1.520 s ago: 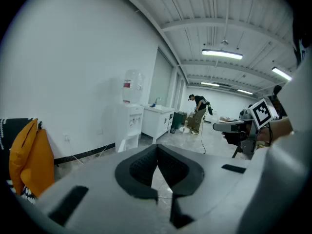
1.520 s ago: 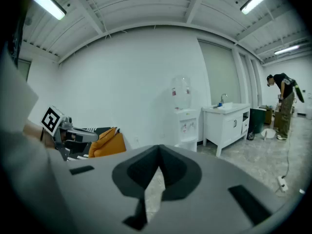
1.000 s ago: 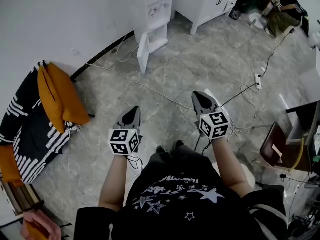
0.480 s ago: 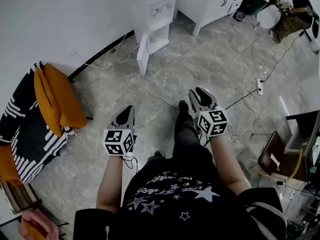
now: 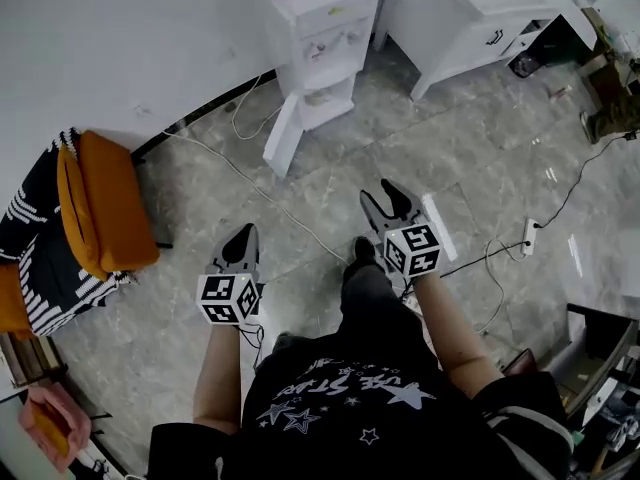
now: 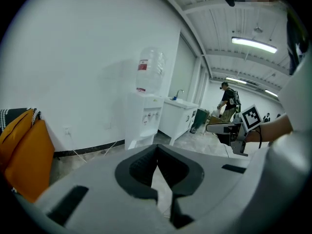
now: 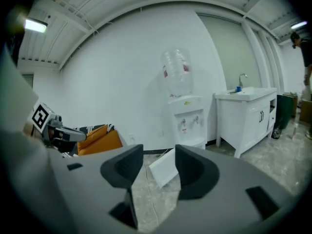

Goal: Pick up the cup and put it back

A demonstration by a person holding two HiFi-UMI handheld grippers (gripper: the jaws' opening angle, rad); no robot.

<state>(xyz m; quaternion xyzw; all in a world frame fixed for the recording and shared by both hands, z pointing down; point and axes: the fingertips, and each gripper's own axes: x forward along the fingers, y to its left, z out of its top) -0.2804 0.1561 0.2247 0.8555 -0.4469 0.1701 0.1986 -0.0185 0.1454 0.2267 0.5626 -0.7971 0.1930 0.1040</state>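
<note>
From the left: 1 orange cushion [image 5: 100, 203] is leaning against striped fabric [image 5: 45, 268] by the wall. My left gripper [image 5: 243, 236] is hanging over bare floor with its fingers pressed together, pinching nothing. Ahead, 1 water dispenser [image 5: 318, 28] is carrying 1 bottle [image 6: 151, 69], with its lower door [image 5: 283, 133] swung out. My right gripper [image 5: 385, 196] is opening its fingers, with nothing between them. Farther right, 1 white sink cabinet [image 5: 470, 8] is standing. I am seeing 0 cups in any view, so I cannot tell where the cup is. I am judging this the approach, before any pick. The next move is calling for finding the cup, probably near the dispenser, then bringing the spread right fingers around it.
</note>
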